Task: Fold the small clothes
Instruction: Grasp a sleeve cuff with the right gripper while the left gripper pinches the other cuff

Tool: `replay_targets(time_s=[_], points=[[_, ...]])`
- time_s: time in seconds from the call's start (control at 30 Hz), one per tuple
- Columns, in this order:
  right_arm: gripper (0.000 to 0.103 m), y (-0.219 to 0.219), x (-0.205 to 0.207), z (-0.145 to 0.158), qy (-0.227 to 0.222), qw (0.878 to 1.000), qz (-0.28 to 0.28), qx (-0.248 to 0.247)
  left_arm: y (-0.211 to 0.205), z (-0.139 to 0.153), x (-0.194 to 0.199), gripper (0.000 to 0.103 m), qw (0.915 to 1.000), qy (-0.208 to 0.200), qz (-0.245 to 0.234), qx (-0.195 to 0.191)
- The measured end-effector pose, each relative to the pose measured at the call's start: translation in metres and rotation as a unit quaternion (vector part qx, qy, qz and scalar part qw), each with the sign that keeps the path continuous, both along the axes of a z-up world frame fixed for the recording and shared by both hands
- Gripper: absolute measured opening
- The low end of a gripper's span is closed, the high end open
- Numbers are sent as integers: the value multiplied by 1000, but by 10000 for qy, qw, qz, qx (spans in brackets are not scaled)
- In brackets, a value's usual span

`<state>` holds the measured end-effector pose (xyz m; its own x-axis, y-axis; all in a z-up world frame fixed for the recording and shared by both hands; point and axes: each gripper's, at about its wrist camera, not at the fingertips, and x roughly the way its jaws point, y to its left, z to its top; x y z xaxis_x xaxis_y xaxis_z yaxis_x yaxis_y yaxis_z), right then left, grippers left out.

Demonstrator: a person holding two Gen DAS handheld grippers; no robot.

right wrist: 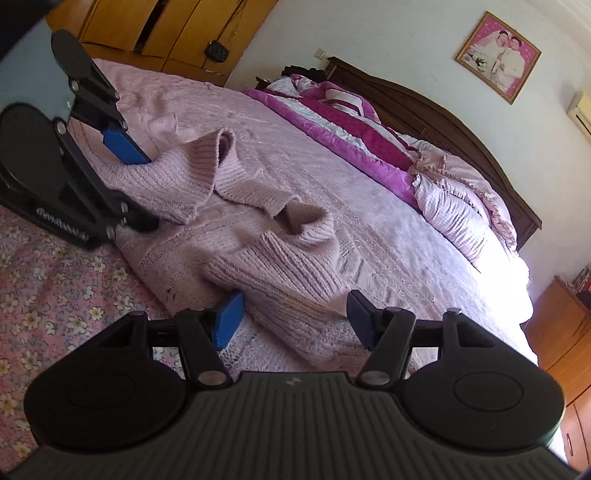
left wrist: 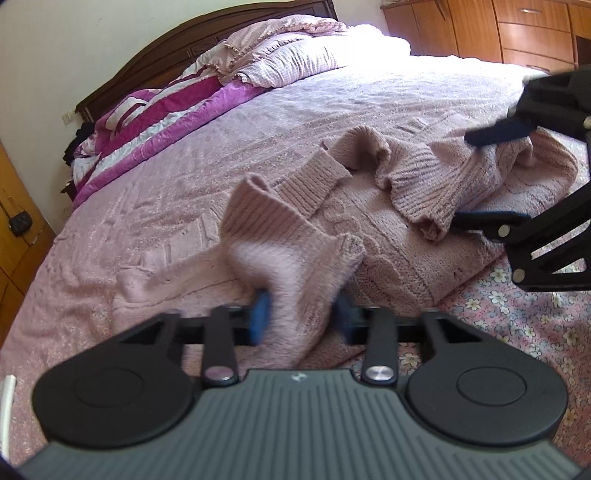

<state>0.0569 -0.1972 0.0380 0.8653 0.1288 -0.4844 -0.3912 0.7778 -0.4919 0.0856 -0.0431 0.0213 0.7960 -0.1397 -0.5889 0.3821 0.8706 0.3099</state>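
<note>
Sweater (left wrist: 369, 229), spread on the bed (left wrist: 258, 122), is mid-fold: 1 sleeve is clamped in the left gripper (left wrist: 301, 314), another straddled by the right gripper's (right wrist: 291, 317) parted fingers; closure is judged next.

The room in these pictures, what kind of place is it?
Most likely a home bedroom: a wide bed with a pink textured bedspread, a dark carved wooden headboard, and orange-brown wooden wardrobes.
</note>
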Motion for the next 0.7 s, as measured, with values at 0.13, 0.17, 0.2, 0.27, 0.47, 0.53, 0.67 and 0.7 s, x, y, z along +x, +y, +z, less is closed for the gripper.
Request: replay_targets(time_s=[0.13, 0.17, 0.2, 0.27, 0.47, 0.53, 0.67, 0.7], points=[[24, -5, 8, 4, 290, 9982, -124, 502, 16, 14, 3, 19, 9993, 44, 111, -343], [21, -6, 8, 5, 258, 9980, -161, 554, 20, 17, 4, 19, 9990, 50, 137, -422], [17, -7, 9, 8, 224, 9977, -210, 612, 24, 21, 4, 19, 9987, 38, 174, -486], [15, -11, 11, 14, 182, 9959, -346, 811, 32, 30, 5, 19, 9978, -28, 269, -612], [13, -32, 22, 38, -81, 9871, -931, 1298, 59, 56, 13, 18, 9938, -406, 718, -743], [13, -40, 27, 47, -196, 9842, -1085, 1383, 69, 63, 21, 12, 9920, -499, 884, -754], [13, -57, 38, 59, -469, 9782, -1423, 1439, 88, 73, 39, 9, 9881, -735, 1192, -640], [13, -62, 43, 61, -478, 9761, -1511, 1485, 93, 73, 44, 6, 9872, -740, 1252, -656]])
